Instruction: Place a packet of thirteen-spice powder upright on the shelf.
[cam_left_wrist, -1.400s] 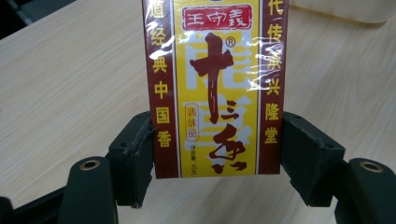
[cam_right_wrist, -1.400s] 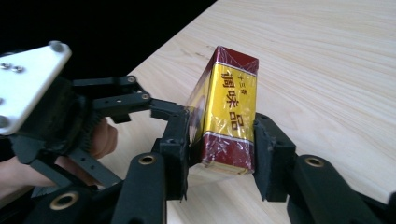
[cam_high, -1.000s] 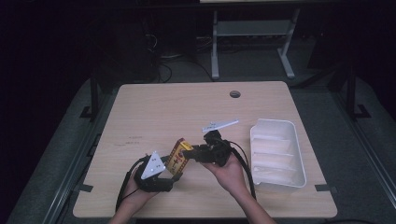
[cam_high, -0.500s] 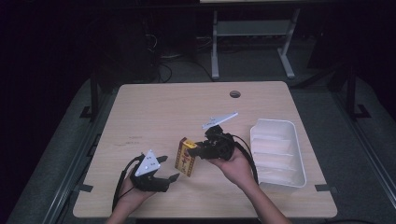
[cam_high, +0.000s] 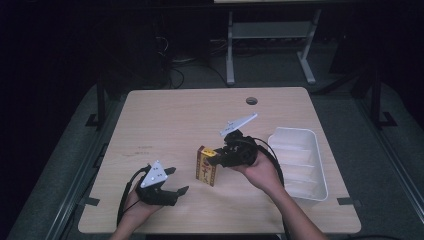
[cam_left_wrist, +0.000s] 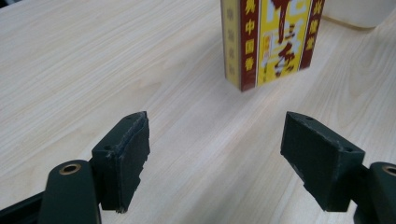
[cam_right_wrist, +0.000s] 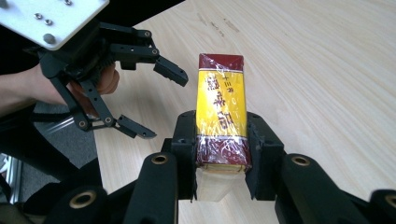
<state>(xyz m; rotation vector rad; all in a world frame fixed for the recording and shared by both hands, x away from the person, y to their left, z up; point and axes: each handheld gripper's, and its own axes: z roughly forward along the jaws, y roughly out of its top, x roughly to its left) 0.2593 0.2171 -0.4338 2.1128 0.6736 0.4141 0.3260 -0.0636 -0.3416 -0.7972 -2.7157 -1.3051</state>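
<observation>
A yellow and dark red box (cam_high: 206, 165) with printed characters stands upright on the wooden table (cam_high: 200, 115) near its front middle. My right gripper (cam_high: 216, 159) is shut on the box's upper end; in the right gripper view the box (cam_right_wrist: 221, 116) sits between the two black jaws. My left gripper (cam_high: 176, 181) is open at the front left, a short way from the box, with nothing between its jaws. In the left gripper view the box (cam_left_wrist: 272, 38) stands ahead of the spread fingers (cam_left_wrist: 123, 149). The right gripper view also shows the left gripper (cam_right_wrist: 156, 100) open beside the box.
A white plastic tray (cam_high: 300, 162) lies at the table's right side, close behind my right hand. A round cable hole (cam_high: 251, 101) is at the back of the table. A metal stand (cam_high: 270, 35) and cables are on the floor beyond.
My left gripper has let go of the box, opened, and drawn back toward the front left. My right gripper keeps its hold on the box, which now stands upright on the table.
</observation>
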